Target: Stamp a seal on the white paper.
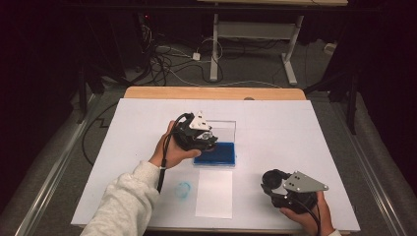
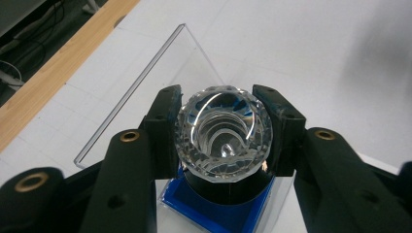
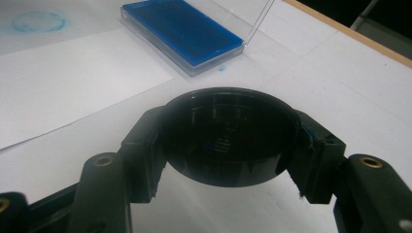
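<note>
Above the blue ink pad (image 1: 215,154), in its open clear case, the left gripper (image 1: 204,140) was clamped tight on a faceted crystal stamp (image 2: 223,132). Near the table's front edge, the right gripper (image 1: 275,184) was closed on the stamp's black round cap (image 3: 228,136), well apart from the pad. The inking step appeared to be in hand. Next, by that reading, the stamp needed carrying to the white paper sheet (image 1: 214,194) and pressing squarely down beside the faint blue ring (image 1: 183,190).
</note>
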### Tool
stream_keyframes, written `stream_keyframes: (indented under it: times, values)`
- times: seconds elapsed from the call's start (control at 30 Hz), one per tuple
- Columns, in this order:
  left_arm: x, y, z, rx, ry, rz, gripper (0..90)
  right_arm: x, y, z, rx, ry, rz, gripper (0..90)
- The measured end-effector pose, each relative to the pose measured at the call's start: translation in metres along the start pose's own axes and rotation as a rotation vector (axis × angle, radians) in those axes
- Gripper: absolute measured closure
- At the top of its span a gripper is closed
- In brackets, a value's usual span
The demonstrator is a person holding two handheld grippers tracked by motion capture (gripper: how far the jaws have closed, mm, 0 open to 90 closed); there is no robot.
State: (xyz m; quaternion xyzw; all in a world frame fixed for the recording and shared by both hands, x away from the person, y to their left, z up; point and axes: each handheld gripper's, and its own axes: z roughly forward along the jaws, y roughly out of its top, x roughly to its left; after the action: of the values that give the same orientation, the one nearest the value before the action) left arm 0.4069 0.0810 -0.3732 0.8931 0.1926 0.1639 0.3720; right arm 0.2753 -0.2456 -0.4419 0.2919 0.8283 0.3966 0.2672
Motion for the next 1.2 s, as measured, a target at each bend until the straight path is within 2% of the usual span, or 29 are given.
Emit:
stream_keyframes:
  times: [0.07, 0.27, 0.43, 0.57, 0.97, 1.2]
  values:
    - [-0.002, -0.001, -0.003, -0.013, 0.017, -0.002, 54.6, 0.001, 0.0, 0.001, 0.003, 0.0, -0.008, 38.5]
    - [-0.012, -0.003, -0.011, -0.039, 0.009, 0.016, 54.6, 0.002, -0.001, -0.002, 0.0, 0.0, -0.014, 38.5]
    - [-0.018, -0.005, -0.019, -0.06, 0.003, 0.029, 54.6, 0.0, -0.002, -0.002, -0.004, 0.002, 0.009, 38.5]
    - [-0.023, -0.006, -0.027, -0.084, -0.004, 0.043, 54.6, 0.002, -0.001, -0.001, 0.0, 0.009, -0.003, 38.5]
    - [-0.036, -0.01, -0.038, -0.099, -0.036, 0.077, 54.6, 0.004, -0.002, 0.0, 0.01, 0.009, -0.004, 38.5]
    - [-0.047, -0.012, -0.046, -0.091, -0.055, 0.107, 54.6, 0.005, -0.001, 0.0, 0.015, 0.009, -0.011, 38.5]
